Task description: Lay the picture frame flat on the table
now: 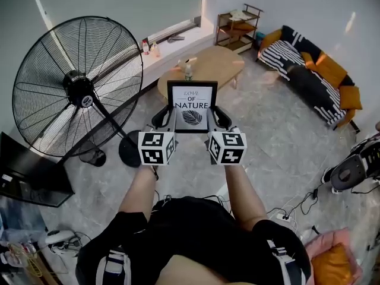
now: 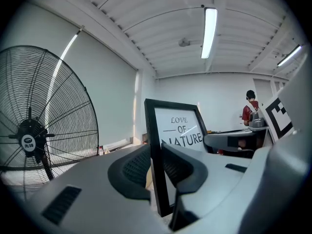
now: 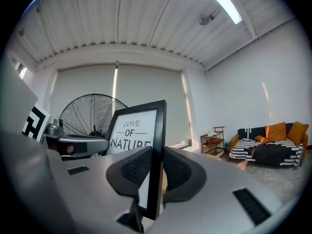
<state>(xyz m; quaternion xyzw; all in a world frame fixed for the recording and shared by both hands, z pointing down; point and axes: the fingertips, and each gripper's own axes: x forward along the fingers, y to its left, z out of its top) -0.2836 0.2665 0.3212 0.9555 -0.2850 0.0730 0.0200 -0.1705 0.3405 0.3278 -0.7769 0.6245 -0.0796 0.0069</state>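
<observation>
Your left gripper (image 1: 162, 119) is clamped on the left edge of the picture frame (image 1: 192, 104), and your right gripper (image 1: 221, 118) on its right edge. The frame stands upright in mid-air, print facing you. Both grippers point near level, equally close. The oval wooden table (image 1: 209, 64) lies ahead, seemingly lower.

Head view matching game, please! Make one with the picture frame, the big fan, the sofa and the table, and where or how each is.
1. picture frame
2. fan
3. sofa
4. table

a. at the right, by the wall
b. light brown, beyond the frame
c. upright, off the table
d. at the left, black and round

Pairs: 1-c, 2-d, 3-a, 4-b
</observation>
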